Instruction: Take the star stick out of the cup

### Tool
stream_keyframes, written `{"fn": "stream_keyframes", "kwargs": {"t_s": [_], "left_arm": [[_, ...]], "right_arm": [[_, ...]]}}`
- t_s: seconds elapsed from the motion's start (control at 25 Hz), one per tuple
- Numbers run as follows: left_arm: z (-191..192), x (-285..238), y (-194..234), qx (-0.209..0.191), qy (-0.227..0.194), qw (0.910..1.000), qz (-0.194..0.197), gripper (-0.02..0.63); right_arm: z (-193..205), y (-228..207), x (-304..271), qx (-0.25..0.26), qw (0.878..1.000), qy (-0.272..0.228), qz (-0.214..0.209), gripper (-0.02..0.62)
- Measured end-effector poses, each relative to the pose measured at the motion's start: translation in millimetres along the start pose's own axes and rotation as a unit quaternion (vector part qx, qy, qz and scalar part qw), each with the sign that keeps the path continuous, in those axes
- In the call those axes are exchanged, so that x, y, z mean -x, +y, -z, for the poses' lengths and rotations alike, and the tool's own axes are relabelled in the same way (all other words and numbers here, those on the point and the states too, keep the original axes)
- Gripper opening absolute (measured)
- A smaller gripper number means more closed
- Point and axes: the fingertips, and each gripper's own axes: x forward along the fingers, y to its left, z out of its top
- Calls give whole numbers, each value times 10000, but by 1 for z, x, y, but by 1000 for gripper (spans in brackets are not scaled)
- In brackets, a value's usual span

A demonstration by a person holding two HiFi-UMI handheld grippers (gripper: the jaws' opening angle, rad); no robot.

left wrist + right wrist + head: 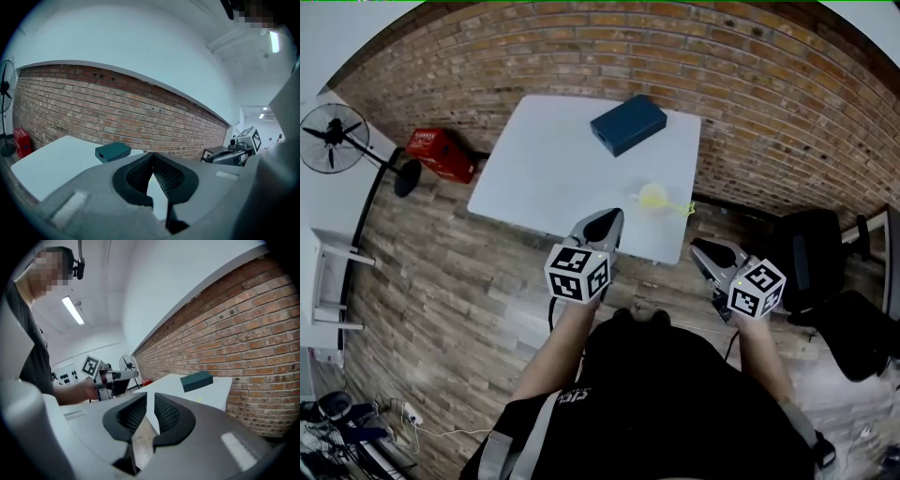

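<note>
In the head view a yellow cup [653, 197] stands near the front right edge of the white table [544, 178]. The green star stick [684, 208] pokes out of it to the right. My left gripper [613, 218] hovers at the table's front edge, just left of the cup. Its jaws meet at the tips, shut on nothing [151, 157]. My right gripper [699, 248] is off the table's front right corner, below the cup. Its jaws stand a narrow gap apart with nothing between them [150, 399]. Neither gripper view shows the cup.
A dark blue box [628, 124] lies at the back of the table, also in the left gripper view [112, 151] and the right gripper view [197, 380]. A brick wall [769, 103] runs behind. A fan [333, 136] and a red crate [441, 155] stand left, a black chair [811, 258] right.
</note>
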Motion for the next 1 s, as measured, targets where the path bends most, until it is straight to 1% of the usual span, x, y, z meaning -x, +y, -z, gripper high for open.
{"fn": "stream_keyframes", "kwargs": {"t_s": [0.12, 0.32, 0.48, 0.6, 0.72, 0.84, 1.0], "left_arm": [[-1, -4, 9, -31, 17, 9999, 132, 6], [11, -8, 26, 148, 114, 9994, 306, 6], [18, -15, 36, 234, 175, 9989, 367, 6], [22, -23, 41, 262, 250, 9986, 388, 6], [19, -34, 45, 267, 279, 9984, 405, 6], [20, -47, 44, 243, 356, 9982, 409, 6], [21, -67, 44, 297, 467, 9979, 331, 6]], "right_arm": [[-7, -1, -10, -88, 9999, -68, 111, 48], [-17, -2, -20, 16, 9987, -110, 494, 48], [-18, -12, -15, 155, 9978, -104, 634, 58], [-13, -25, -17, 53, 9970, -106, 770, 72], [-17, -37, -29, 125, 9954, -167, 931, 75], [-18, -49, -35, 221, 9944, -191, 1011, 86], [-11, -77, -36, 101, 9941, -106, 1072, 110]]}}
